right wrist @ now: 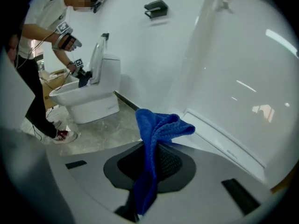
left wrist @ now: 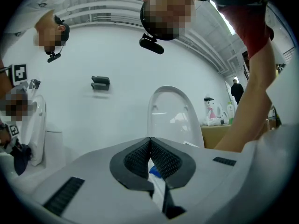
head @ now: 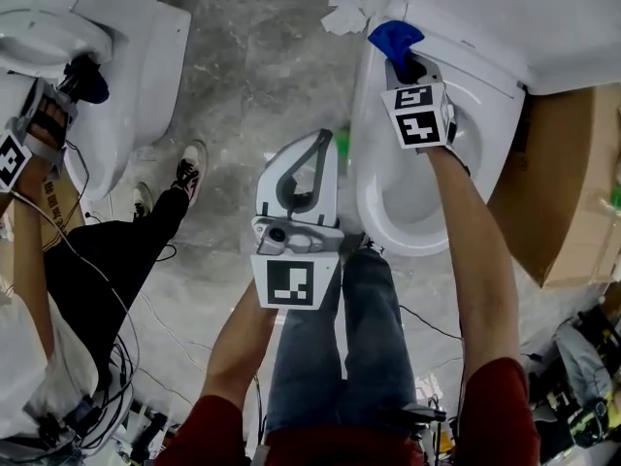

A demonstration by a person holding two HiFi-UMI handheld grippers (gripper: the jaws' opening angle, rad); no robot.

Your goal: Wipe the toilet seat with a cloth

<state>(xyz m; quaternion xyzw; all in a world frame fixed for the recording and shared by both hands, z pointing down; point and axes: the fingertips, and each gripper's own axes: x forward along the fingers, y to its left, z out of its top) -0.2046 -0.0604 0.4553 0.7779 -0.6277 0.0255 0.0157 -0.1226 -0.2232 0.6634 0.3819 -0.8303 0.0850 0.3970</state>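
Note:
A white toilet stands at the right of the head view with its lid raised. My right gripper is shut on a blue cloth and hovers over the back of the seat, near the hinge. In the right gripper view the cloth sticks up from between the closed jaws of that gripper, with the lid close behind. My left gripper hangs shut and empty over the floor beside the bowl. In its own view the left gripper points level at the lid.
A second toilet stands at the left, where another person works with a gripper holding a dark cloth. A cardboard box is right of my toilet. Crumpled paper lies on the grey floor. Cables run near my feet.

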